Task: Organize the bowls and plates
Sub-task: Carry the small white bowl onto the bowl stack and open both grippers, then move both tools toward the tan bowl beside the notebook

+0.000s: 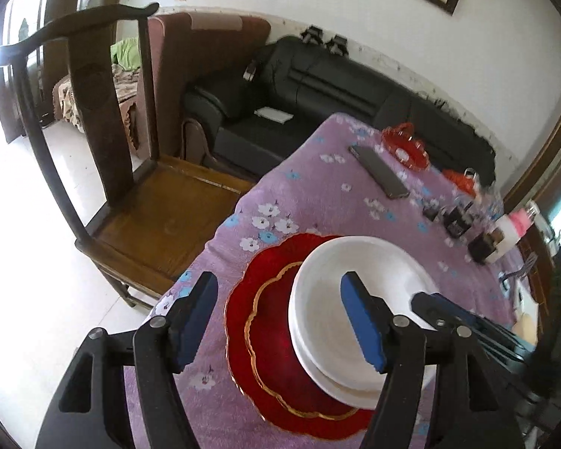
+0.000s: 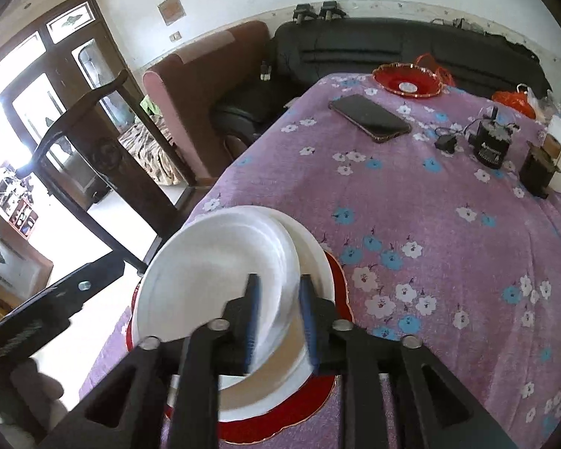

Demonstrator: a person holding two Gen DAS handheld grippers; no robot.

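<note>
Near the table's front-left corner, a red plate [image 1: 265, 340] with a gilt scalloped rim lies on the purple floral cloth [image 2: 448, 247], and white dishes are stacked on it. The right gripper [image 2: 278, 318] stands narrow, its blue pads pinching the rim of the top white bowl [image 2: 213, 273], which sits tilted over another white dish [image 2: 314, 262] below; whether it is lifted clear or resting there is hard to tell. The left gripper [image 1: 280, 321] hangs wide and holds nothing, spanning the stack from above.

By my reading the stacking is well advanced: this pile is nearly settled. Left over is a red glass dish [image 2: 407, 80] at the far edge, well apart from the pile.

Only the left wrist view shows the red plate's full outline and the wooden chair [image 1: 161, 209] beside the table; only the right one shows the pinch on the rim, and the phone [image 2: 370, 118] more plainly.
</note>
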